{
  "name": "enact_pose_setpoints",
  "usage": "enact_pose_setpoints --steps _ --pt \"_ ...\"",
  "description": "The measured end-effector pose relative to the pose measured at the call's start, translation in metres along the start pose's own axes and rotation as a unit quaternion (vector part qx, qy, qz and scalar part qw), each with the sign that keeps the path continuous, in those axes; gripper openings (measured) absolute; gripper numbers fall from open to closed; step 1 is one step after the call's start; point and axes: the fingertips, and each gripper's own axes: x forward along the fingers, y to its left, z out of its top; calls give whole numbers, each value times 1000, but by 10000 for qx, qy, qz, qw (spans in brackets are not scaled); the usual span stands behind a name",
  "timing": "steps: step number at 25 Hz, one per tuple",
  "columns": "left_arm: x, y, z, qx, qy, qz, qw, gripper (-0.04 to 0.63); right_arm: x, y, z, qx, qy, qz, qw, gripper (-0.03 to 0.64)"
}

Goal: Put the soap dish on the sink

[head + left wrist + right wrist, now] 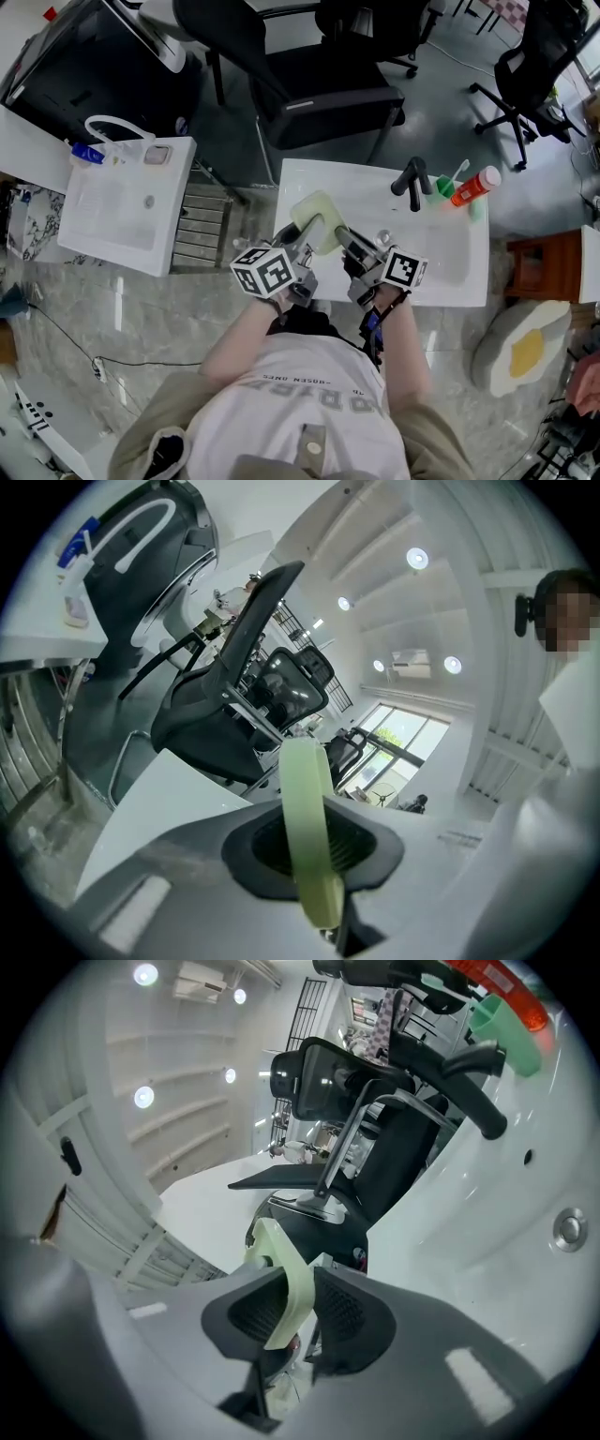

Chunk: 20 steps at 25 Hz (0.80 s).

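Observation:
The soap dish [317,221] is pale green and hangs on edge above the near left part of the white sink [302,180]. Both grippers hold it from my side. My left gripper [302,244] is shut on the dish's lower left; in the left gripper view the dish's rim [309,817] stands upright between the dark pads of that gripper [314,860]. My right gripper [343,240] grips its lower right. In the right gripper view the dish [279,1279] sits between the right gripper's [298,1314] pads, pressed against the left one.
A black faucet [412,176], a green cup [442,186] and an orange bottle [475,186] stand at the sink's far side. A second white sink [122,202] lies on the floor at left. Black office chairs [319,84] stand beyond. A yellow-centred cushion [525,349] lies right.

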Motion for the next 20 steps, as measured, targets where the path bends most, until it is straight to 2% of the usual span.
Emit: enact_pose_setpoints --steps 2,5,7,9,11,15,18,20 --pt "1 -1 -1 354 163 -64 9992 71 -1 -1 2 -21 51 -11 10000 86" --pt "0 -5 -2 1010 426 -203 9938 115 -2 -1 6 -93 163 27 9998 86" --pt "-2 -8 -2 1433 606 -335 9873 138 -2 1 8 -170 251 74 9995 86" --pt "-4 -11 -2 1938 851 -496 9761 172 -4 1 10 -199 356 72 9991 86" --pt "-8 -13 -4 2543 1171 -669 9577 214 -6 1 12 -291 490 65 9984 85" --pt "-18 -13 -12 3786 1871 -936 9016 323 -10 -3 8 -394 861 -116 9954 84" --pt "-19 -10 -13 4363 2094 -984 8695 353 -9 -4 5 -489 1131 -170 9922 84" --pt "-20 -7 -15 4624 2189 -1016 8532 360 -8 -6 3 -512 1237 -191 9908 84"
